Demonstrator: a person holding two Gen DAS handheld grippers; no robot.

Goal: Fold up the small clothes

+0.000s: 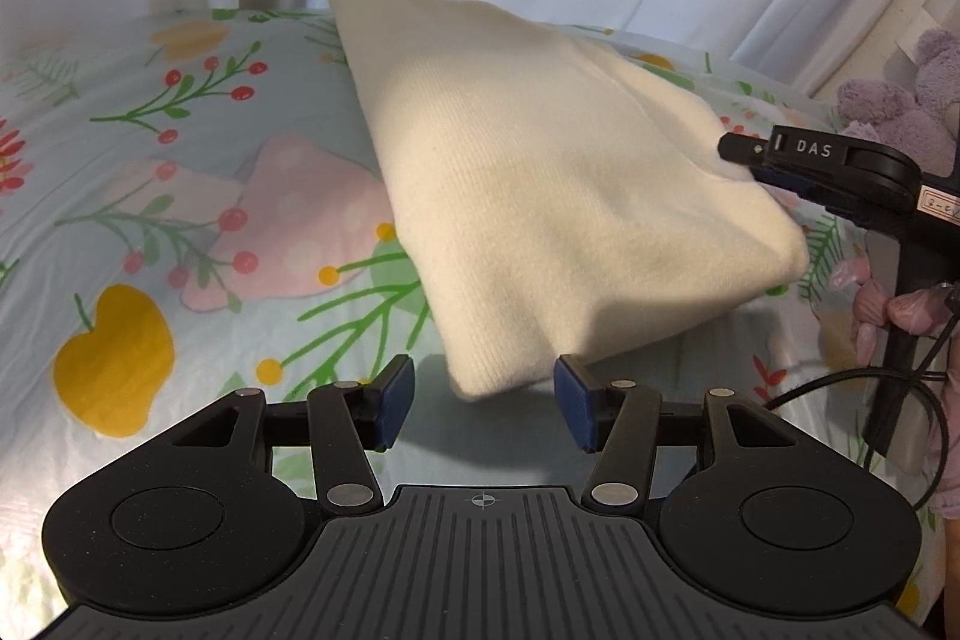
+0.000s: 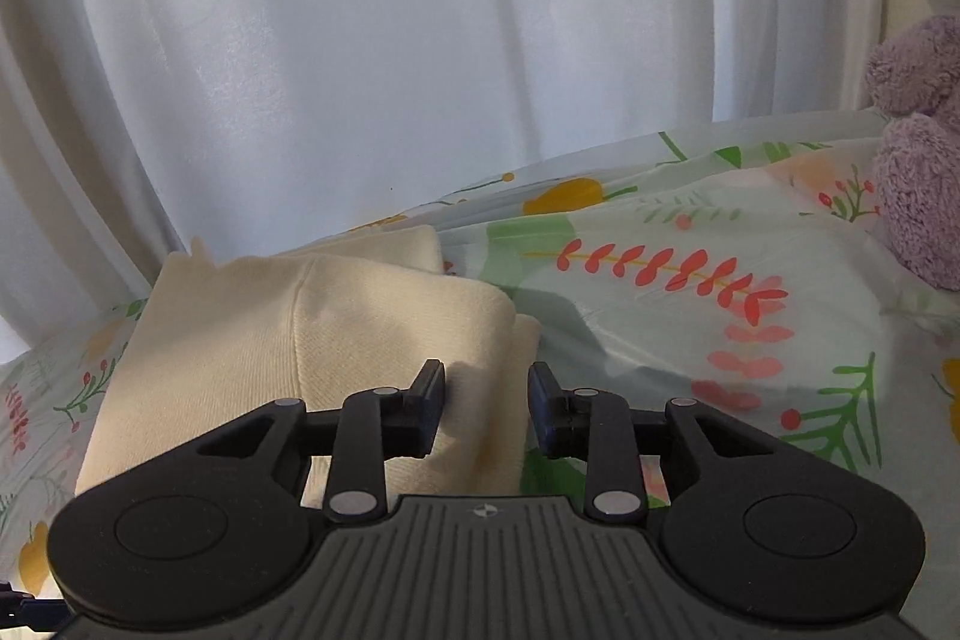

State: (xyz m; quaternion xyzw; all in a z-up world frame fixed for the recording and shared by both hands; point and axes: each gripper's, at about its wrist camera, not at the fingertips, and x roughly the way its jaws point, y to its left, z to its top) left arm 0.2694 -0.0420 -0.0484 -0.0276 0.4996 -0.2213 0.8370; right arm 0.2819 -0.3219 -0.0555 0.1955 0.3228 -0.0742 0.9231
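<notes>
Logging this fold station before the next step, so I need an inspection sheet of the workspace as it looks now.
Surface: floral sheet, smooth.
Job's things: cream knit garment, folded, lying on the sheet.
Clutter: purple plush toy at the sheet's edge.
Grippers: left gripper open, garment corner between its pads; right gripper open over the garment's edge.
Cables: black cable from the right gripper's handle.
Surroundings: white curtain behind.

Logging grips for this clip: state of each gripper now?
Left gripper: open, holding nothing.
Right gripper: open, pads clear of the cream garment between them.
</notes>
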